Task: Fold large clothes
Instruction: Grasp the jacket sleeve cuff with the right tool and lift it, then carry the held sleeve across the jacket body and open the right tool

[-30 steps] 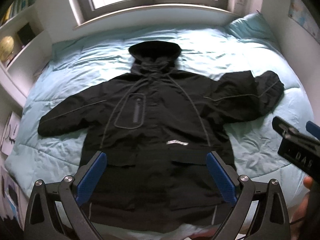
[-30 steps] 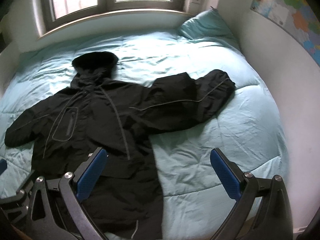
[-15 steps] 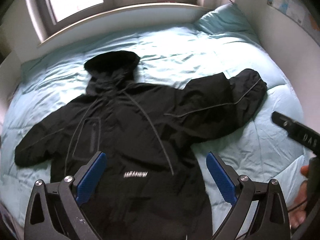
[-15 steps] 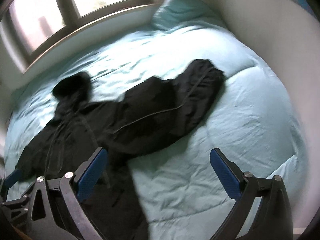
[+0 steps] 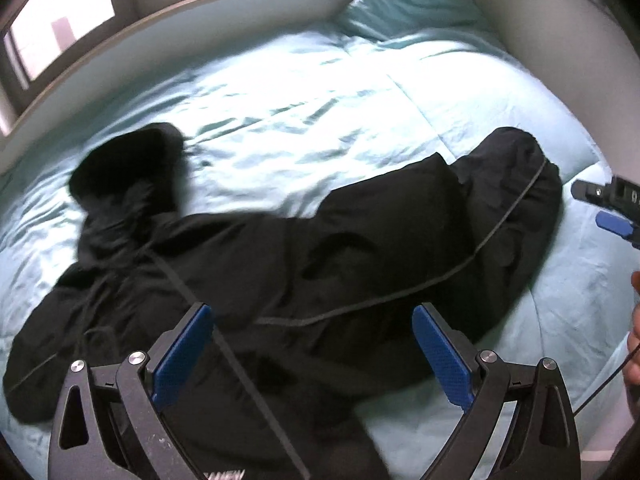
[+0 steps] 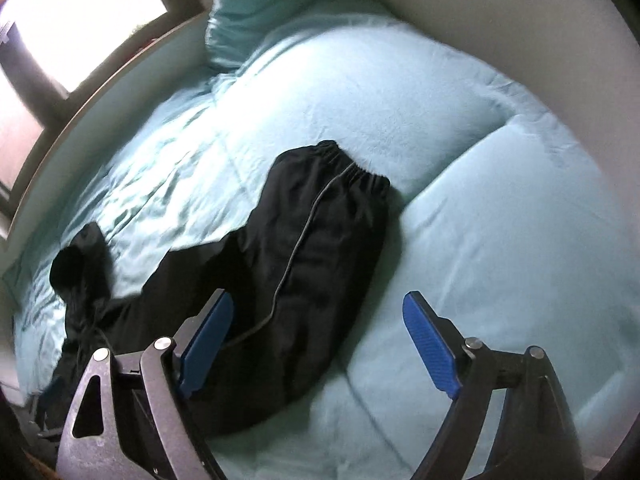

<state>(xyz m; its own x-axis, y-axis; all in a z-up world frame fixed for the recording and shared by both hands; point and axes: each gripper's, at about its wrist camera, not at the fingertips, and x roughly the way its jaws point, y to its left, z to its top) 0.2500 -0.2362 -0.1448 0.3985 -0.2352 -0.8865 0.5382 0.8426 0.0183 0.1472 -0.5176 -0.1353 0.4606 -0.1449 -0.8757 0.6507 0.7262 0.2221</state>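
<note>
A black hooded jacket (image 5: 280, 264) lies spread face up on a bed with a light blue duvet (image 5: 304, 92). Its hood (image 5: 124, 168) points toward the window and its right sleeve (image 5: 508, 216) stretches toward the wall. My left gripper (image 5: 312, 344) is open and empty above the jacket's chest. My right gripper (image 6: 316, 332) is open and empty above the right sleeve (image 6: 304, 248), whose elastic cuff (image 6: 352, 168) lies farthest from me. The right gripper also shows at the right edge of the left wrist view (image 5: 616, 216).
A light blue pillow (image 5: 412, 4) lies at the head of the bed by the wall (image 6: 500, 12). A window (image 5: 52, 12) with a sill runs along the far side of the bed. Bare duvet (image 6: 500, 240) lies between the sleeve and the wall.
Both grippers have moved right and closer to the bed, toward the jacket's right sleeve. The jacket has not moved. Both grippers stay open.
</note>
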